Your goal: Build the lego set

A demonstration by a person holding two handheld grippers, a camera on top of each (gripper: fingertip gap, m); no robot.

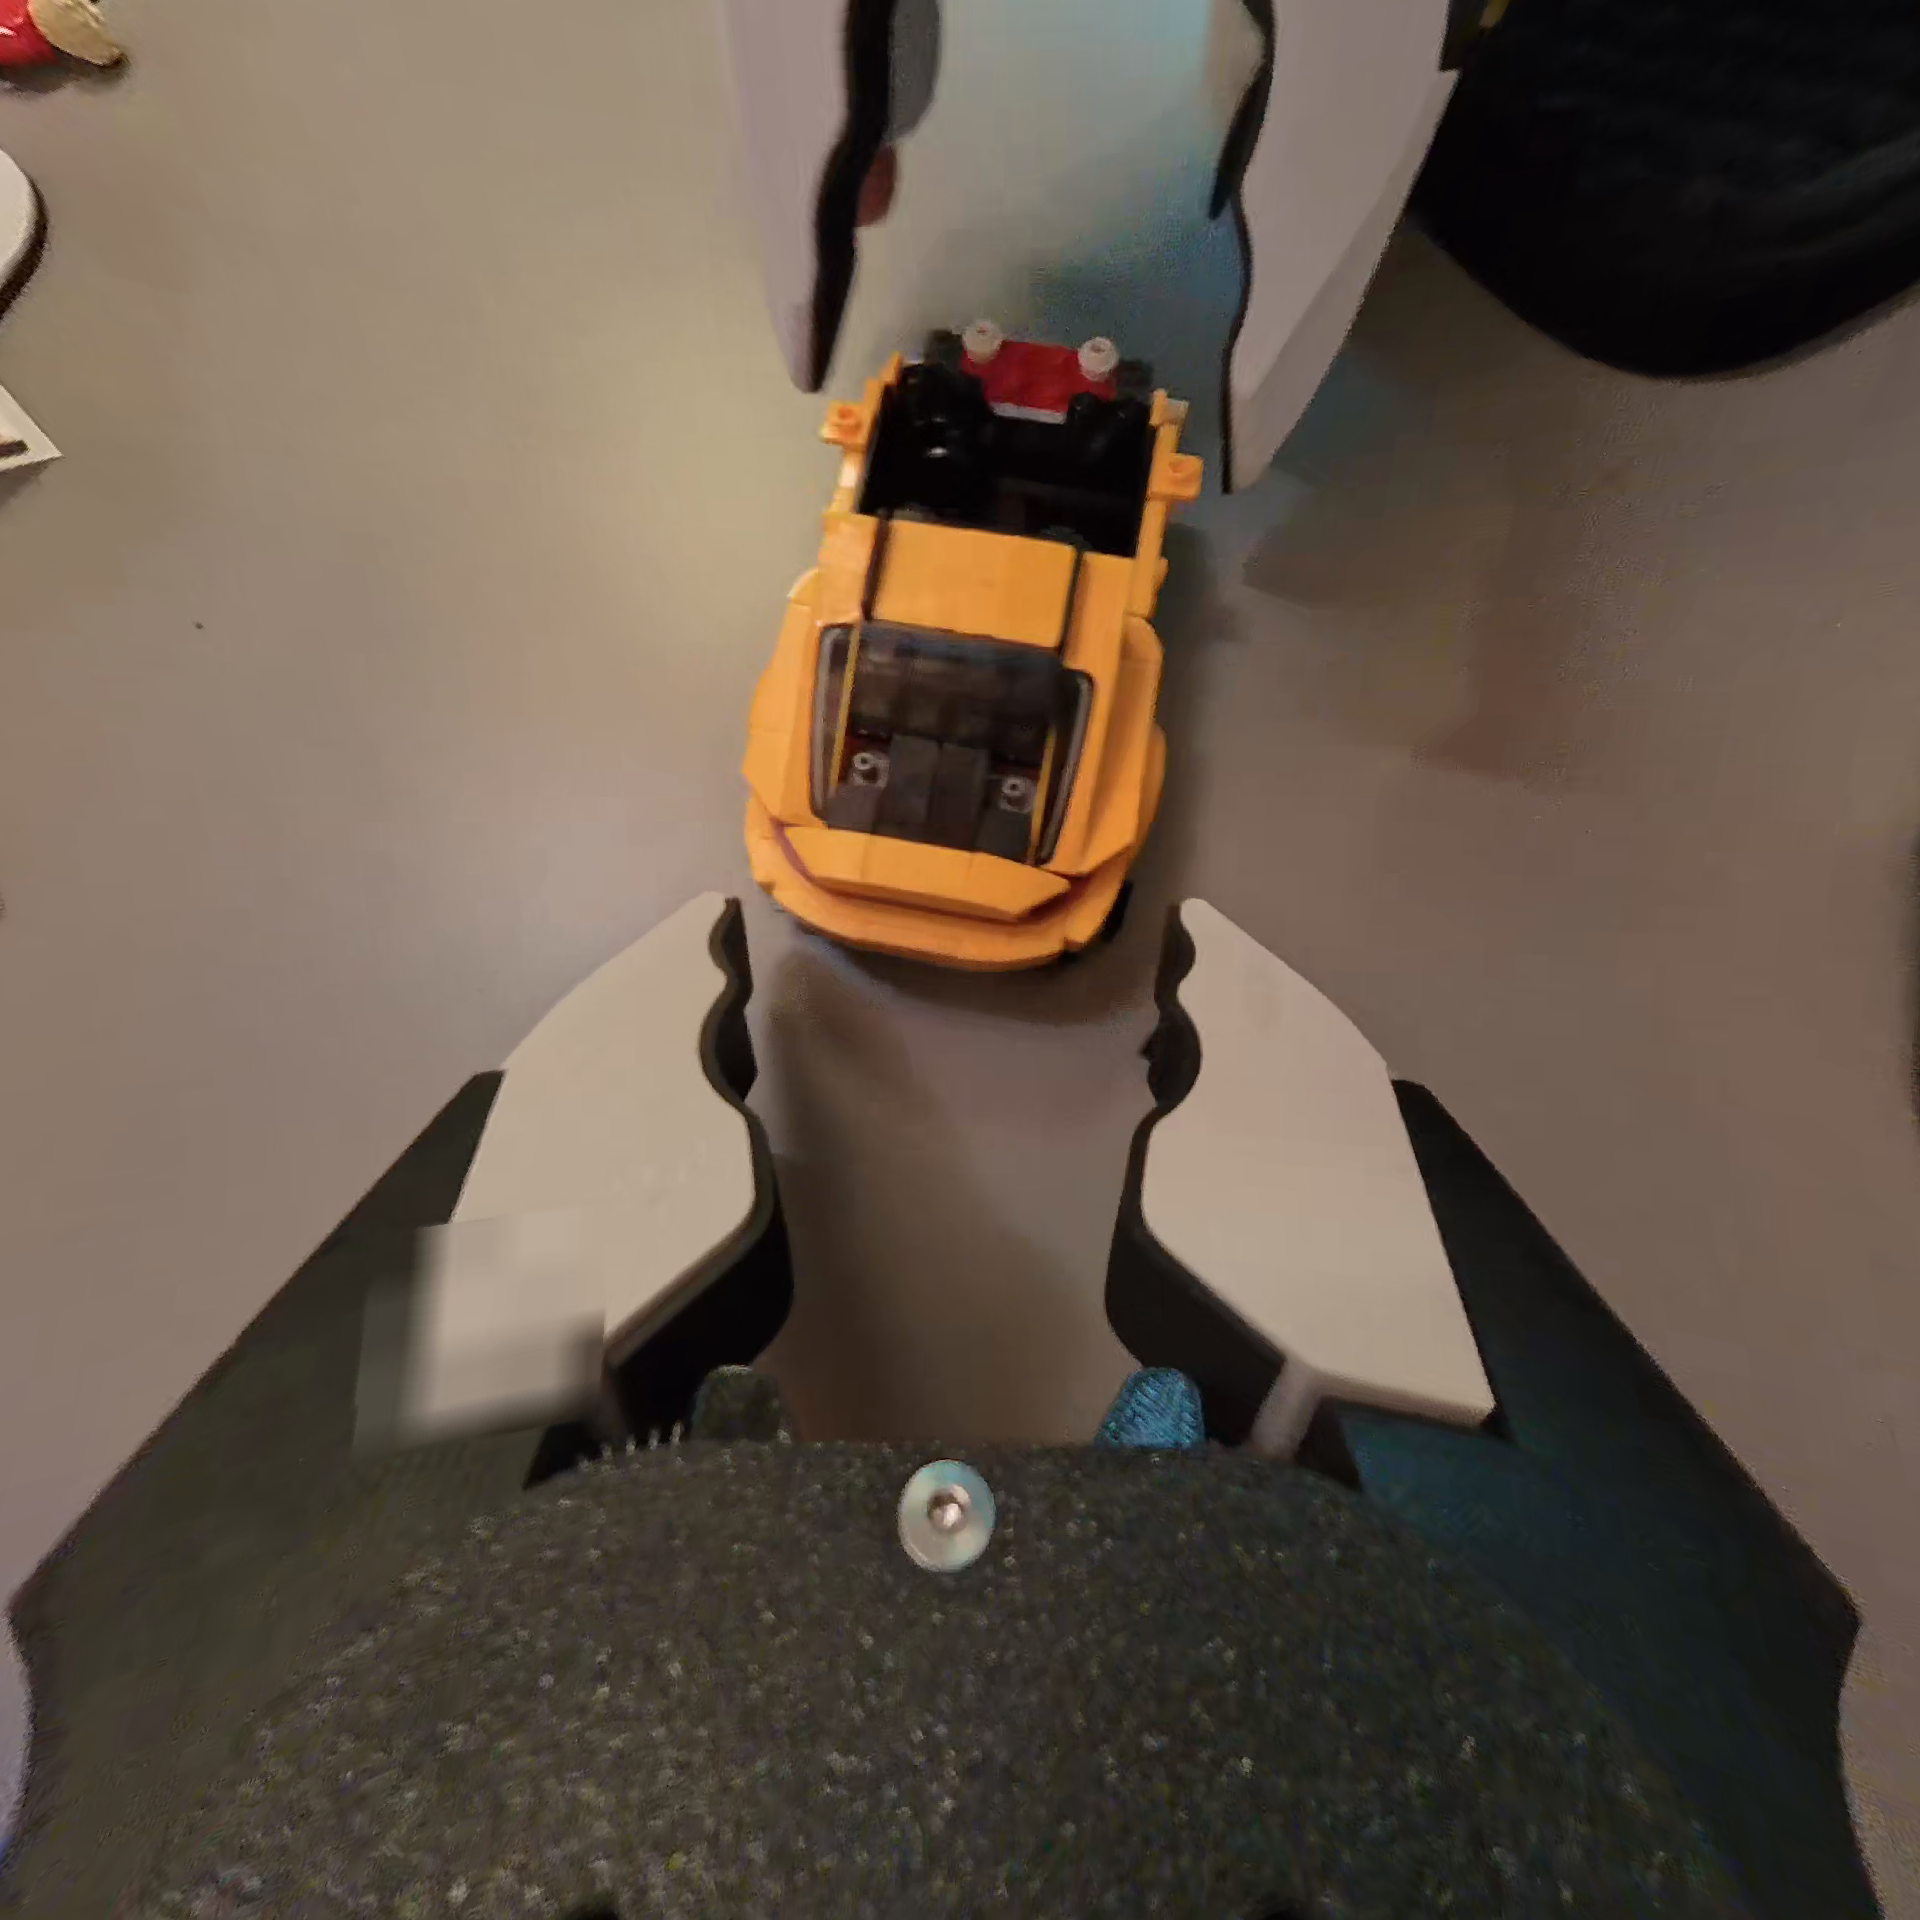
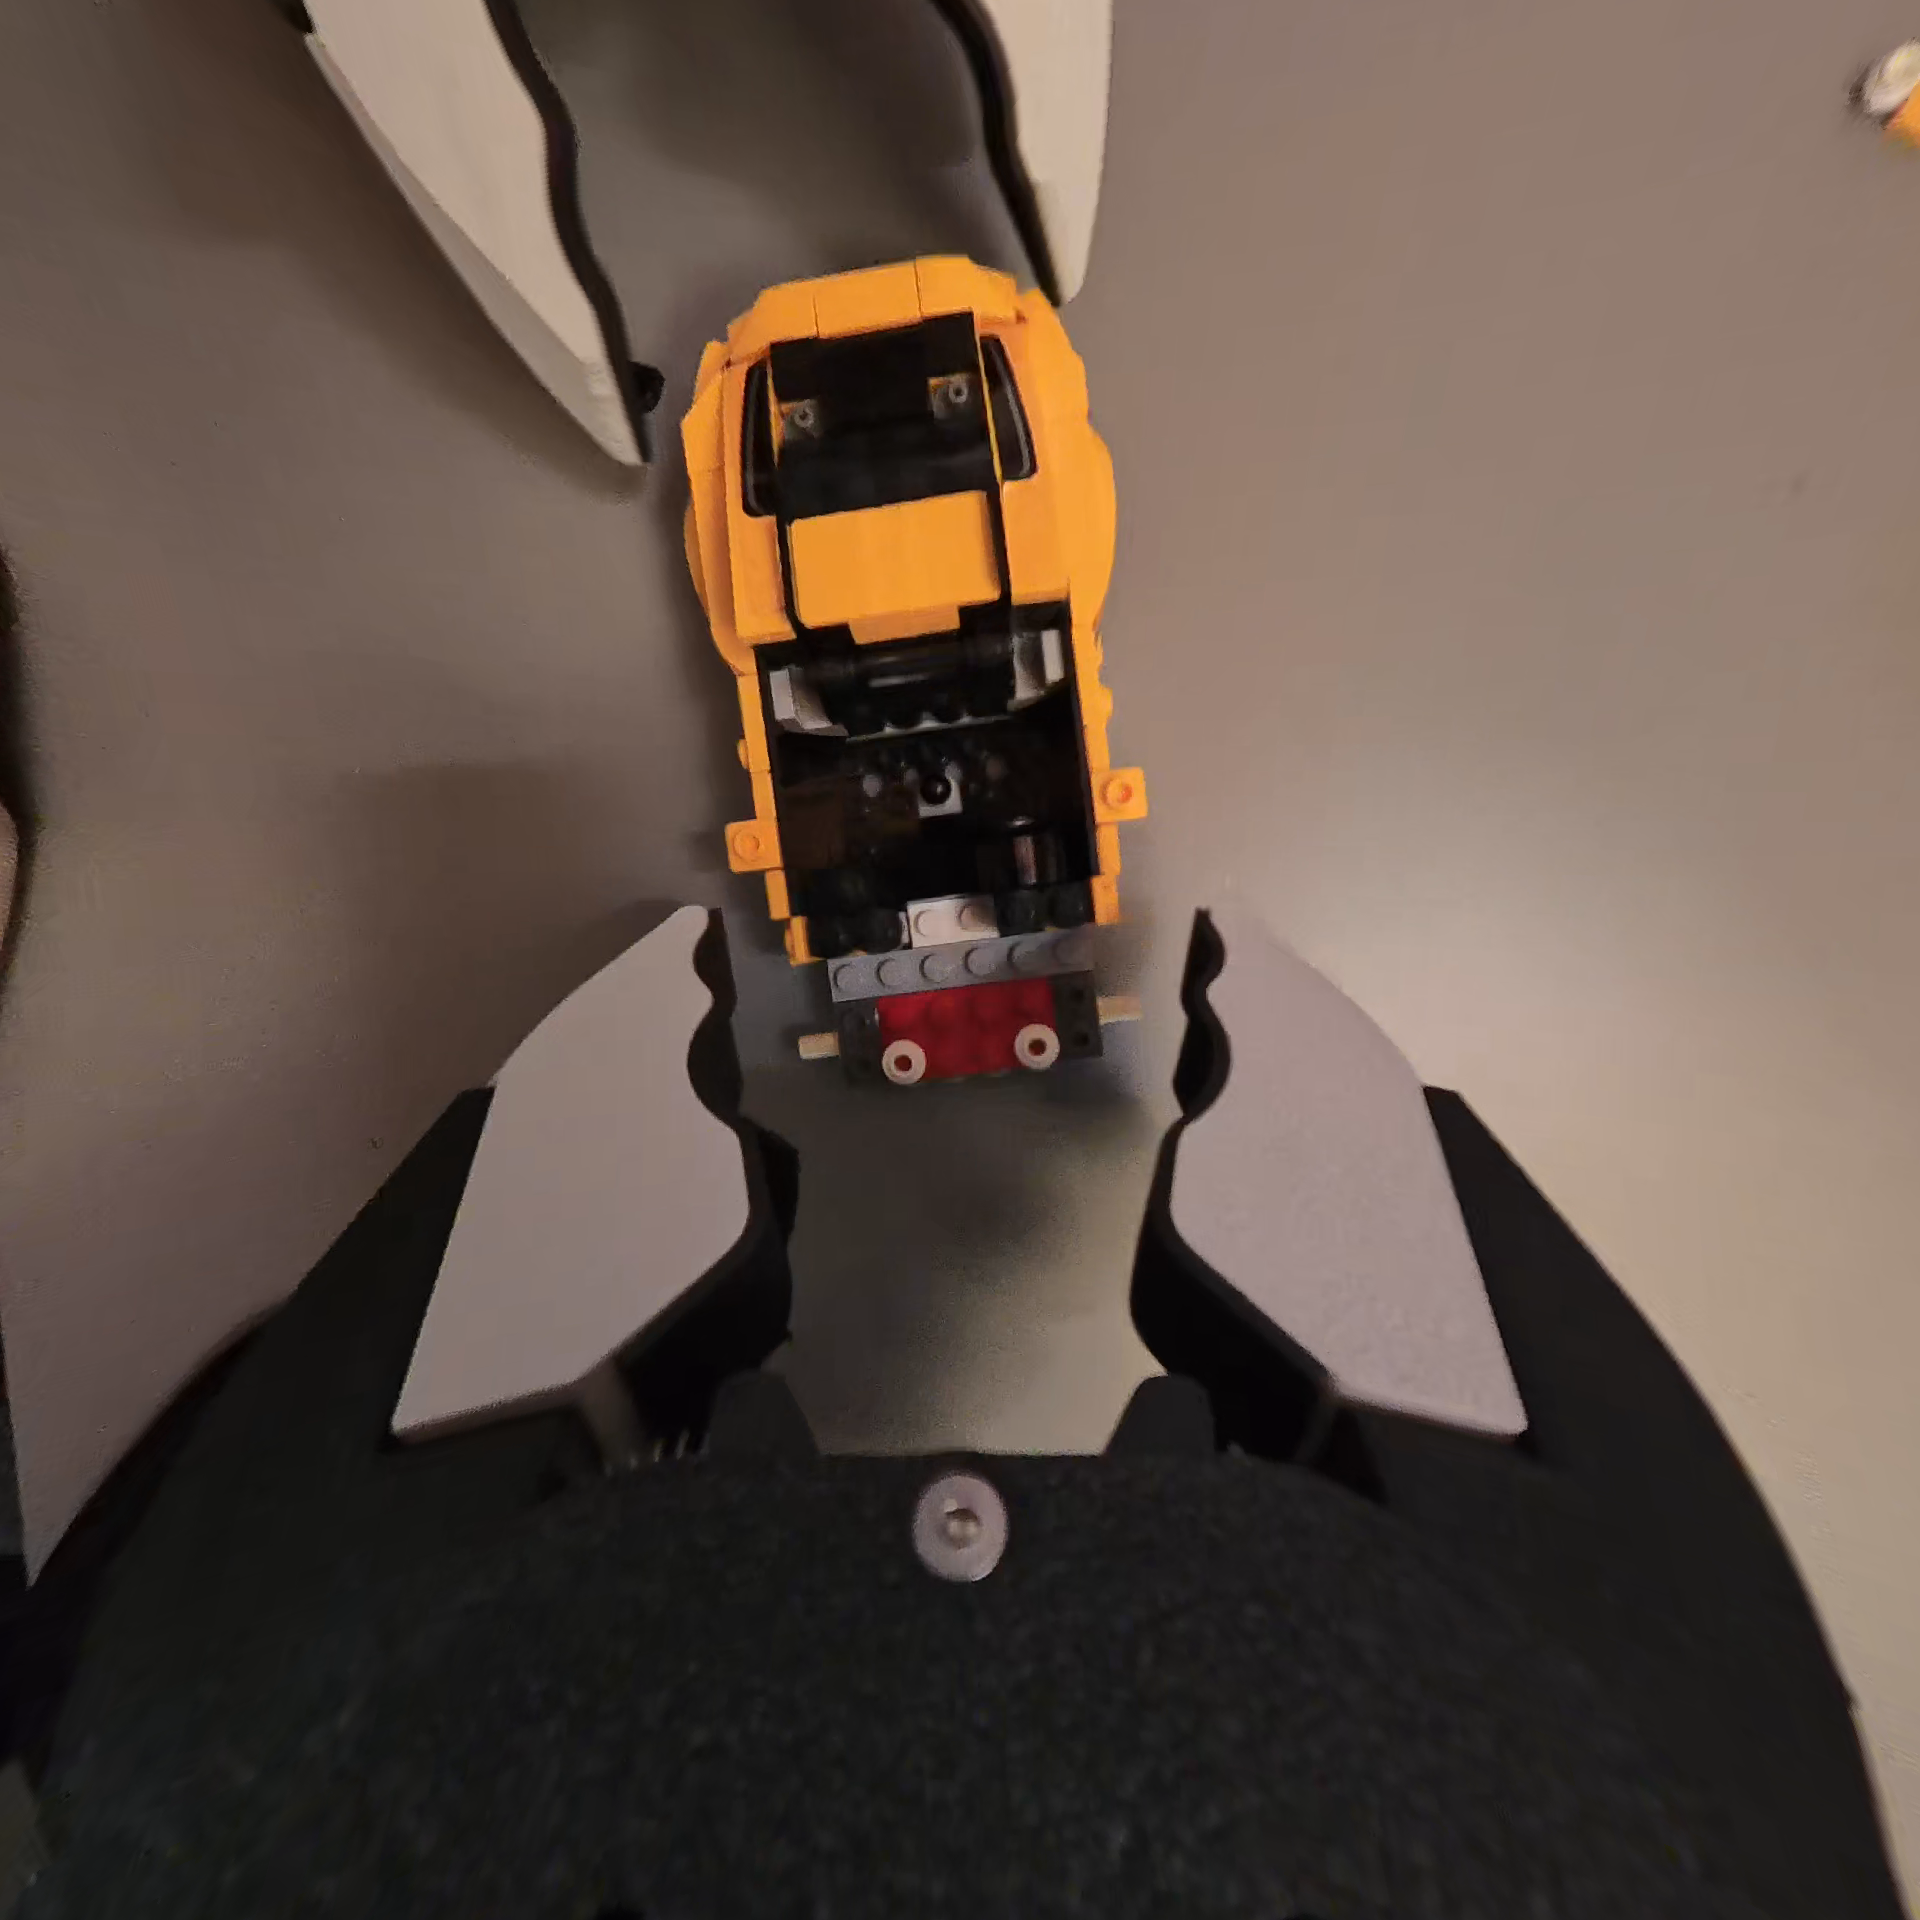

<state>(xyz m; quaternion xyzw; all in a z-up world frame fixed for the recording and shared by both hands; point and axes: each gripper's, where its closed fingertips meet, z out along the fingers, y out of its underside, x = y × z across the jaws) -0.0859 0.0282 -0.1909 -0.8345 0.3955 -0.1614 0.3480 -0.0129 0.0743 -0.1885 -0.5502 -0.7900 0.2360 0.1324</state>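
Observation:
An orange toy brick car [image 1: 956,707] lies on the grey tabletop [image 1: 416,727] between my two grippers. My left gripper [image 1: 956,925] is open, and the car's closed orange end sits just ahead of its fingertips [image 1: 727,935] without touching them. My right gripper [image 2: 956,935] is open around the car's [image 2: 904,540] other end, where red and grey bricks [image 2: 966,1023] show. There is a gap on both sides between its pads [image 2: 1205,966] and the bricks. Each gripper also shows at the top of the other's view, the right gripper [image 1: 1023,426] and the left gripper [image 2: 842,369], both spread wide.
A red object [image 1: 31,42], a white object [image 1: 10,229] and a paper piece [image 1: 21,436] lie at the far left. A large dark object [image 1: 1714,208] sits at the top right. A small yellow and white piece [image 2: 1891,104] lies off to the right. The gap from one gripper's tips to the other's is roughly 10 cm.

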